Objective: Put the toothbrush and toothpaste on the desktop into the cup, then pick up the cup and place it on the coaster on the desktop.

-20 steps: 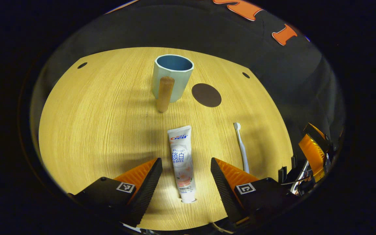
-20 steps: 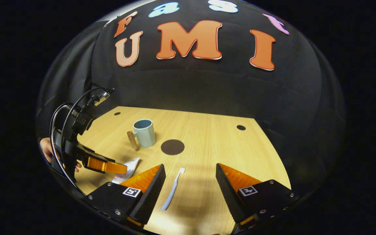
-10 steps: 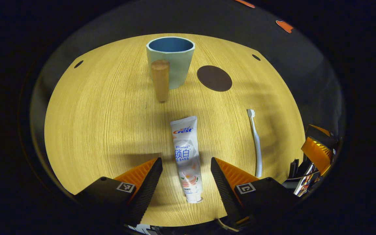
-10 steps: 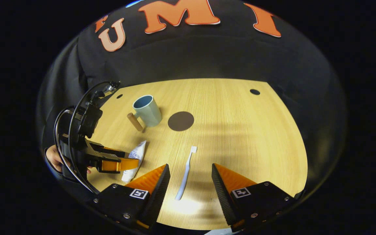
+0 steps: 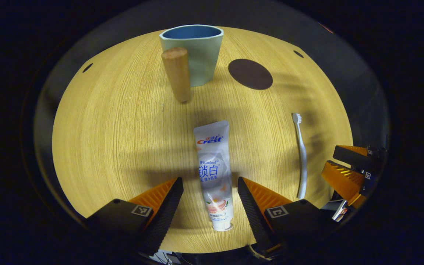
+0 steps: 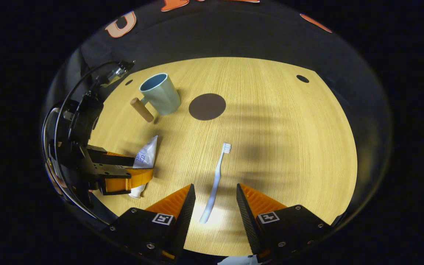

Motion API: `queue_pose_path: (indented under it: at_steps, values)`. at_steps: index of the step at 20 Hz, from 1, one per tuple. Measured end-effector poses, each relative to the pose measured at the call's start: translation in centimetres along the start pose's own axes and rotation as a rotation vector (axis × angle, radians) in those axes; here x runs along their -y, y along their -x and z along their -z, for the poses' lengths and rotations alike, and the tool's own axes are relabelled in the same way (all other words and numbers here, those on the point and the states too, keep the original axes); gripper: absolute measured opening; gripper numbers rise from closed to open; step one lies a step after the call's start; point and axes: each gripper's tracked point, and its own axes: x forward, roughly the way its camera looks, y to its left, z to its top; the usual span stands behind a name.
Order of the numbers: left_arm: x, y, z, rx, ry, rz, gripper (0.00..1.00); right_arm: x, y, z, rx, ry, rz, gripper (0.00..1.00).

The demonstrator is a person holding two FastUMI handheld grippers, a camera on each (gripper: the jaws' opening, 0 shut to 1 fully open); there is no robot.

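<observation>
Toothpaste tube [image 5: 214,173]: white, printed with blue and red lettering and a peach patch near the cap, flat on the wooden desktop [image 5: 116,140], crimped end pointing far, cap end near. Left gripper [image 5: 210,200] spread open, one finger on each side of the tube's near half, not pressing it. Toothbrush [image 5: 300,154]: slim, pale blue-white, lying well to the right of the tube, bristle head at the far end. In the right gripper view, toothbrush [image 6: 215,182] with its handle end between the parted fingers of the right gripper [image 6: 214,209], open, not clamped. Cup [image 5: 193,53]: pale green outside, blue inside, upright at the far side of the desktop, with a wooden peg-like handle [image 5: 177,75] jutting toward the near side. Coaster [image 5: 250,73]: dark brown disc, flat, just right of the cup, not touching it.
</observation>
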Motion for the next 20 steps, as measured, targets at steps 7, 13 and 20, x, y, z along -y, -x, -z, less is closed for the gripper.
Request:
queue_pose_path:
  at_steps: [7,13,20]
  values:
    - [0.4,-0.8,0.9,-0.021,-0.039,-0.069,0.75,0.3,-3.1,1.0,-0.090,0.005,0.042,0.68]
    - [1.0,-1.0,1.5,0.002,-0.035,-0.073,0.52,0.1,-4.4,1.3,-0.123,-0.001,0.056,0.45]
    - [2.1,-2.1,1.3,-0.040,0.025,-0.059,0.27,-0.4,-5.0,1.3,-0.132,-0.033,0.049,0.27]
